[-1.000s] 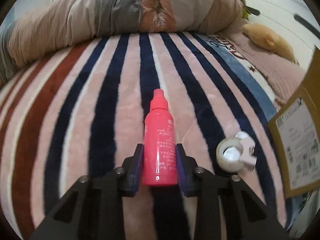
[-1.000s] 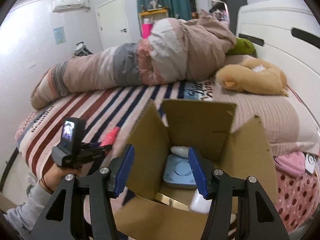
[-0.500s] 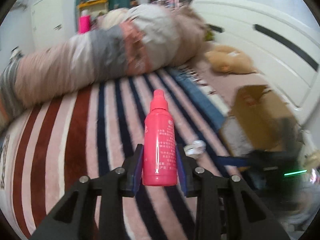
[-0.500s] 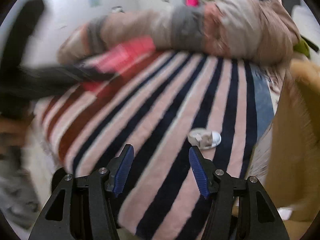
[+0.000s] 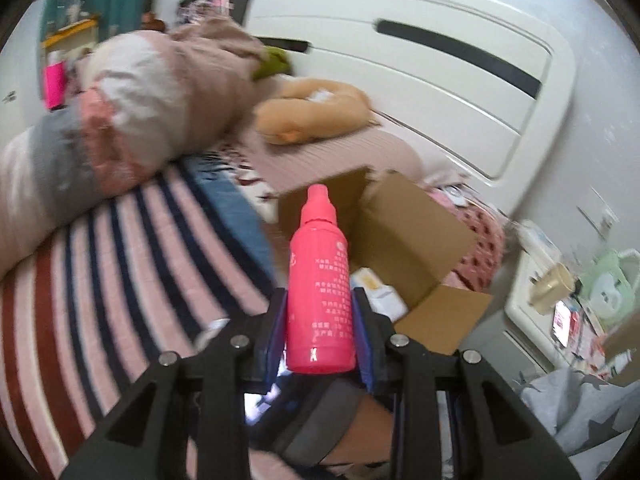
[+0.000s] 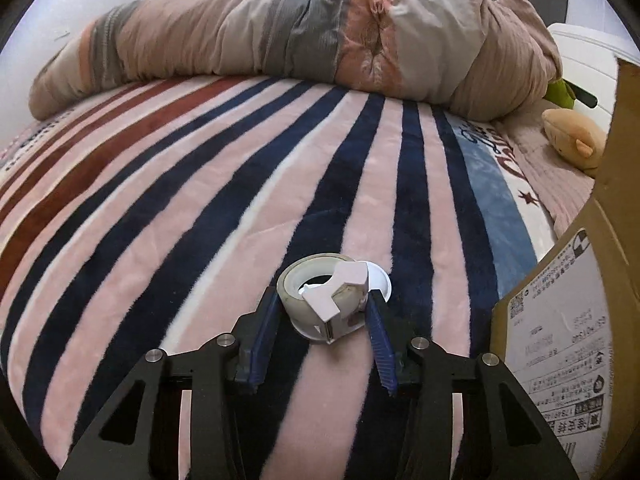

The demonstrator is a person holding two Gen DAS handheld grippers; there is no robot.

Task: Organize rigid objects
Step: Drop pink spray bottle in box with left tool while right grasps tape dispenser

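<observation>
While a pink bottle (image 5: 321, 288) is clamped upright between the pads of the left gripper (image 5: 320, 322), raised in front of an open cardboard box (image 5: 404, 236), the right gripper (image 6: 322, 334) straddles a tape dispenser (image 6: 330, 300) lying on the striped blanket (image 6: 180, 200), jaws apart around it.

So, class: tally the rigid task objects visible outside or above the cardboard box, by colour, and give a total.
Pink: 1, the pink plastic bottle gripped between the left fingers.
White: 1, the white plastic tape dispenser lying on the striped blanket.
Total: 2.
</observation>
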